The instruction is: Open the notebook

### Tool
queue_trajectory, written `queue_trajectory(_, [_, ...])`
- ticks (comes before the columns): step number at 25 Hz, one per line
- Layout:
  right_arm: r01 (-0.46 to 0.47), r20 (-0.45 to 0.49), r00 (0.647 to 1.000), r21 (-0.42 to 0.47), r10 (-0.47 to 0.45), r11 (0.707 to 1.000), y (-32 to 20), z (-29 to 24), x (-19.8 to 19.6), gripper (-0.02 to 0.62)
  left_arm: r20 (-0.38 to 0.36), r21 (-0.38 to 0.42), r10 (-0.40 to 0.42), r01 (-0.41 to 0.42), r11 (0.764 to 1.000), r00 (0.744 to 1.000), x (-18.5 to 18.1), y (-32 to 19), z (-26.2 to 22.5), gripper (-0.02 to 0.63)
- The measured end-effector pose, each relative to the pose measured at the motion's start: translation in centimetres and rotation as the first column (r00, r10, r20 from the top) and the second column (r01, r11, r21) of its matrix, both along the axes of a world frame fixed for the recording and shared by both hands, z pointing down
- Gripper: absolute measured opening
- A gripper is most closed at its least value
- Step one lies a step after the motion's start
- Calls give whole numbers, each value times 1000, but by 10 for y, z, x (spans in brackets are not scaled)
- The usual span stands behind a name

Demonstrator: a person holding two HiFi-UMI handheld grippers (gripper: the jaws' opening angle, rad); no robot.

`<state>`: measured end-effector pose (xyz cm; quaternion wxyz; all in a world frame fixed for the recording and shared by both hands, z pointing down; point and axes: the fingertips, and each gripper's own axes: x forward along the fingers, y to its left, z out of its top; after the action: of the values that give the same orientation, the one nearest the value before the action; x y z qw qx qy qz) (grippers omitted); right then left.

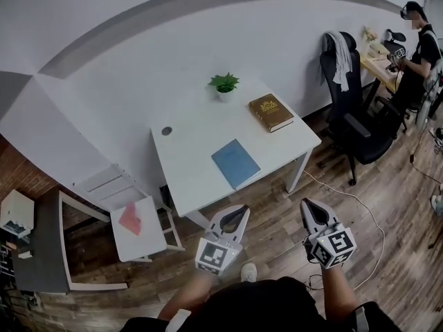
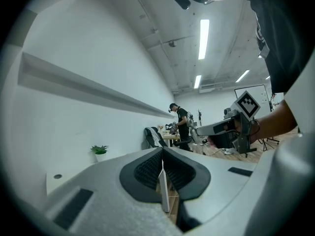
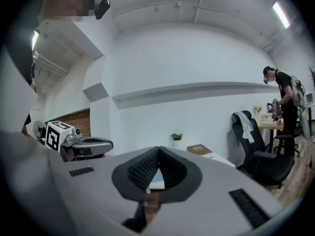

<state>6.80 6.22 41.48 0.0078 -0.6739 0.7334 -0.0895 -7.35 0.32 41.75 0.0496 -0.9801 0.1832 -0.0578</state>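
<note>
The blue notebook point(image 1: 235, 163) lies closed near the front edge of the white table point(image 1: 194, 137). Through the right gripper's jaw window, the notebook point(image 3: 157, 181) shows as a thin blue sliver. Both grippers hover over the floor in front of the table, short of its edge and pointing level. My left gripper point(image 1: 241, 209) is shut with nothing in it; in its own view the left gripper point(image 2: 162, 149) has its tips touching. My right gripper point(image 1: 307, 203) is also shut and empty, and the right gripper point(image 3: 158, 149) shows its tips together.
A brown hardcover book point(image 1: 270, 111) and a small potted plant point(image 1: 224, 86) sit at the table's back. A black office chair point(image 1: 360, 126) stands to the right. A white chair point(image 1: 142, 227) with a red item is at the left. A person point(image 1: 415, 54) works at a far desk.
</note>
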Motion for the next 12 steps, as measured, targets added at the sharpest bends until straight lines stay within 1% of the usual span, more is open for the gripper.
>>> queue_trajectory(5, [-35,-3,999,13,35,999,-30,-4,18,2,-22,-26,-7,7,1000,1000,8,-34,-2,6])
queue_trajectory(9, [-35,-14,999,17,35,999,-56,-7,33,2,-4,-17,-1,0,1000,1000,25,-52,4,6])
queue_trajectory(12, [-13,-23,1000,22,13,1000,-77,-2,48,2,7,-17,-3,3,1000,1000,42,-66,8,6])
